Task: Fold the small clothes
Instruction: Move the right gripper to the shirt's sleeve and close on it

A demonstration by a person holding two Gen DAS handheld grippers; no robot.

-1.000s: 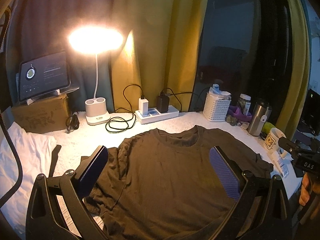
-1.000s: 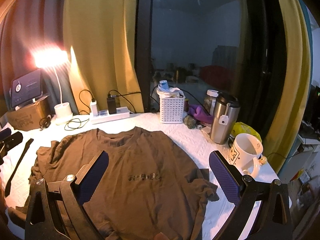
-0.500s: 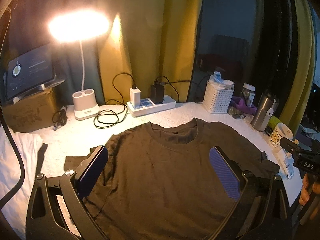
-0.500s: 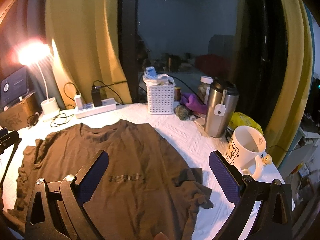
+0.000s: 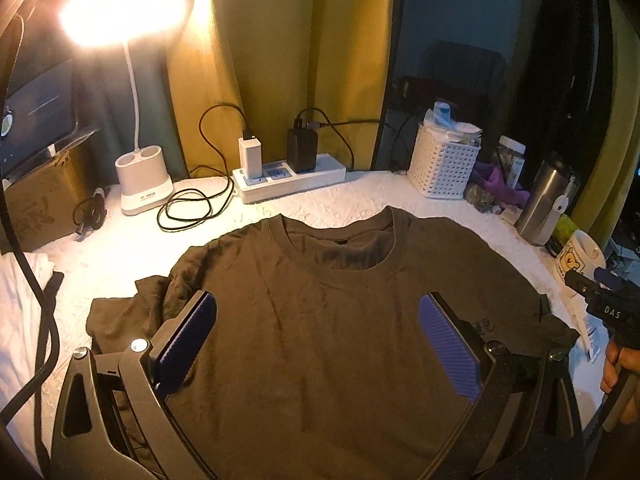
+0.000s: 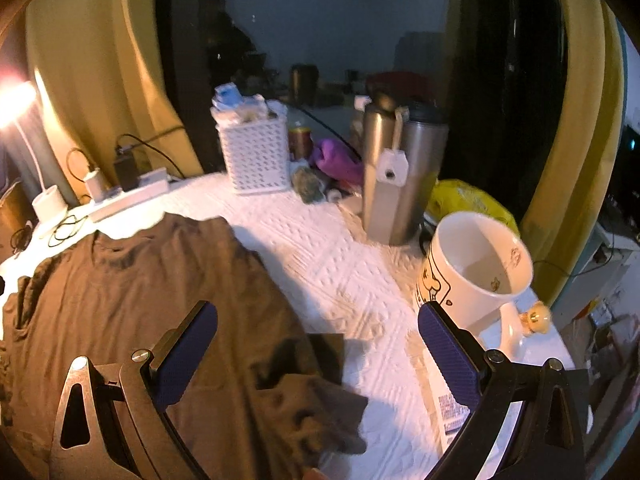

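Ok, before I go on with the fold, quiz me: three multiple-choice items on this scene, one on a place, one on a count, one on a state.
1. Where does the white basket stand?
A. On the shirt
B. At the table's back edge, beyond the collar
C. Inside the mug

2. How many chargers are plugged into the power strip?
A. Two
B. None
C. Five

3. How do the left gripper and right gripper stand?
A. Both shut on cloth
B. One shut
C. Both open, holding nothing

Answers: 1 B, it sits by the window past the brown T-shirt. 2 A, one white and one black. 3 C, the blue pads are wide apart with the shirt flat below.
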